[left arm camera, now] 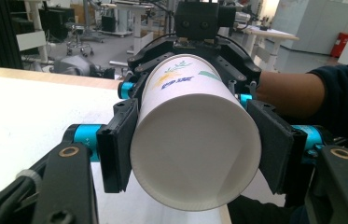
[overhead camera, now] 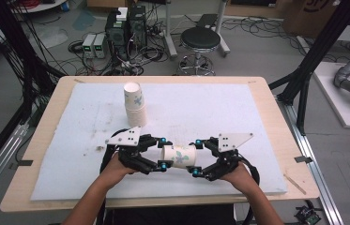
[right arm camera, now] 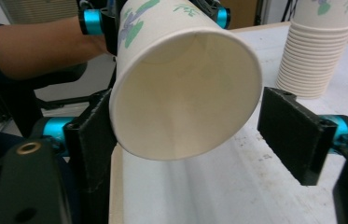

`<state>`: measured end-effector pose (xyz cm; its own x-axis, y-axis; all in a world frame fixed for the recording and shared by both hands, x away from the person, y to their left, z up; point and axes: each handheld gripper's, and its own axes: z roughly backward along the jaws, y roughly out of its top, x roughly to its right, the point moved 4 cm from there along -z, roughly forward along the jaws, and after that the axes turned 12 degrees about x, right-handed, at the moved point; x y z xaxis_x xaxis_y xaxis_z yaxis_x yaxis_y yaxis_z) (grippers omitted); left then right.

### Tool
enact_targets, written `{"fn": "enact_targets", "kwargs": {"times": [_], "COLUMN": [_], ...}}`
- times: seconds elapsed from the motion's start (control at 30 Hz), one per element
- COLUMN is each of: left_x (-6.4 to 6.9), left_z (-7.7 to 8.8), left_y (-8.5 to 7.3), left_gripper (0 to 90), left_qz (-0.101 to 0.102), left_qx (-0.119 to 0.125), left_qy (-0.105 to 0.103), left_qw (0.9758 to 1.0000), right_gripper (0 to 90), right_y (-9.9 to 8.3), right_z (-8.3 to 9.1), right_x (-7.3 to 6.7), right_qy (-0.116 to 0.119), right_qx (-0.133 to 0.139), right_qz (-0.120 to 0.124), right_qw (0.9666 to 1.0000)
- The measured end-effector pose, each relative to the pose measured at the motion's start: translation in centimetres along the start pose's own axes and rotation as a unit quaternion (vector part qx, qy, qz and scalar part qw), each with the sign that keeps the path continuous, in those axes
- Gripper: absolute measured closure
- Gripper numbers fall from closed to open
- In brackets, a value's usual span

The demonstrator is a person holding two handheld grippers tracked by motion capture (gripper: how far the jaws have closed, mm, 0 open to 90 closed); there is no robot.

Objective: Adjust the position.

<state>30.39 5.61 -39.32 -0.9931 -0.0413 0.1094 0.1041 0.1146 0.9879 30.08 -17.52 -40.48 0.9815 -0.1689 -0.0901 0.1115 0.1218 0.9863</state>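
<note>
Left claw (overhead camera: 162,153) grips the paper cup (overhead camera: 180,156); cup stack (overhead camera: 135,104) stands well behind.

Grey concrete floor (overhead camera: 257,51), strewn with tangled black cables (overhead camera: 130,58). Beyond the light wooden table (overhead camera: 60,101) with its white foam mat (overhead camera: 210,108): two dark computer towers (overhead camera: 125,26), a pair of small pale boxes (overhead camera: 94,44), a round black stool (overhead camera: 201,40) on a chrome base. Black metal frame struts (overhead camera: 320,47) at the right, cable bundles hanging at the left. A white platform (overhead camera: 346,98) at the right edge. Farther back, white desks (left arm camera: 265,35), a white wall panel (left arm camera: 302,18). Bright, even indoor light.
</note>
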Motion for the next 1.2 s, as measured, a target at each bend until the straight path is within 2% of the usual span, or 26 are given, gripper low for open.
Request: {"fn": "enact_targets", "kwargs": {"times": [0.2, 0.43, 0.6, 0.67, 0.7, 0.77, 0.93, 1.07, 1.2], "left_x": [0.1, 0.0, -0.1, -0.2, -0.3, -0.4, -0.2, -0.4, -0.5], "left_z": [-0.1, 0.0, 0.0, 0.0, -0.1, 0.0, 0.0, 0.0, -0.2], "left_y": [-0.1, -0.2, -0.4, -0.4, -0.4, -0.3, 0.2, 0.3, 0.2], "left_gripper": [37.1, 37.2, 36.8, 30.9, 22.0, 13.7, 13.7, 13.9, 14.0], "left_qz": [0.001, 0.004, 0.016, 0.014, 0.017, 0.016, -0.005, -0.019, -0.033], "left_qx": [0.009, 0.021, 0.016, 0.001, -0.012, -0.032, -0.058, -0.099, -0.14], "left_qy": [-0.01, -0.012, -0.004, 0.015, 0.027, 0.04, 0.042, 0.052, 0.058], "left_qw": [0.9999, 0.9997, 0.9997, 0.9998, 0.9994, 0.9985, 0.9974, 0.9936, 0.9879], "right_gripper": [27.4, 32.2, 33.6, 33.5, 33.4, 33.3, 33.0, 32.9, 32.8], "right_y": [0.1, 0.3, 0.4, 0.4, 0.5, 0.6, 0.9, 1.1, 1.3], "right_z": [0.0, 0.2, 0.3, 0.4, 0.4, 0.5, 0.5, 0.3, -0.2], "right_x": [-0.2, -0.2, 0.0, 0.0, 0.0, 0.1, 0.5, 0.6, 0.7], "right_qy": [0.02, 0.024, 0.026, 0.026, 0.026, 0.023, 0.013, 0.004, -0.001], "right_qx": [0.011, 0.026, 0.029, 0.027, 0.027, 0.019, -0.014, -0.043, -0.075], "right_qz": [0.001, 0.0, -0.024, -0.029, -0.032, -0.037, -0.043, -0.035, -0.026], "right_qw": [0.9997, 0.9994, 0.9989, 0.9989, 0.9988, 0.9989, 0.9989, 0.9984, 0.9968]}}
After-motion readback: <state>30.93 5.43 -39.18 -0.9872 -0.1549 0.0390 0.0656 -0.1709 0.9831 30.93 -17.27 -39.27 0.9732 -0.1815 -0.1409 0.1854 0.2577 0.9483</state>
